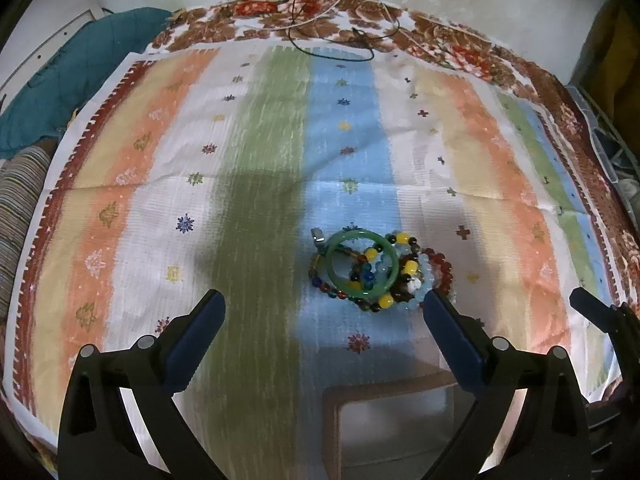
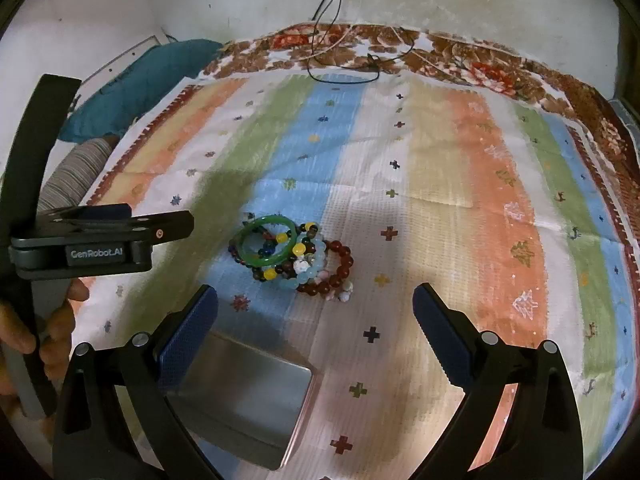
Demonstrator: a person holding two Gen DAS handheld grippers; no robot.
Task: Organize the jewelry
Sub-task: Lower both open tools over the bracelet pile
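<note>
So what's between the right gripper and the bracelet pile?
Only bare striped cloth, seen in the right wrist view, separates the right gripper from the bracelet pile.

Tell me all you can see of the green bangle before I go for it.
The green bangle is a smooth, glossy, translucent closed ring, jade-like or glass. It lies tilted on top of the heap of beaded bracelets, at its left side, on the blue stripe of the striped cloth. Beads show through its opening. Neither gripper touches it.

Cloth (image 2: 460,168) has pastel stripes: orange, yellow, white, green, blue, with tiny crosses and flowers, plus a brown-red floral border along the frame's top. Green bangle (image 2: 266,240) sits mid-frame on multicolour beads (image 2: 304,268), dark red ones (image 2: 340,268) alongside. Blue finger pads (image 2: 188,332).
</note>
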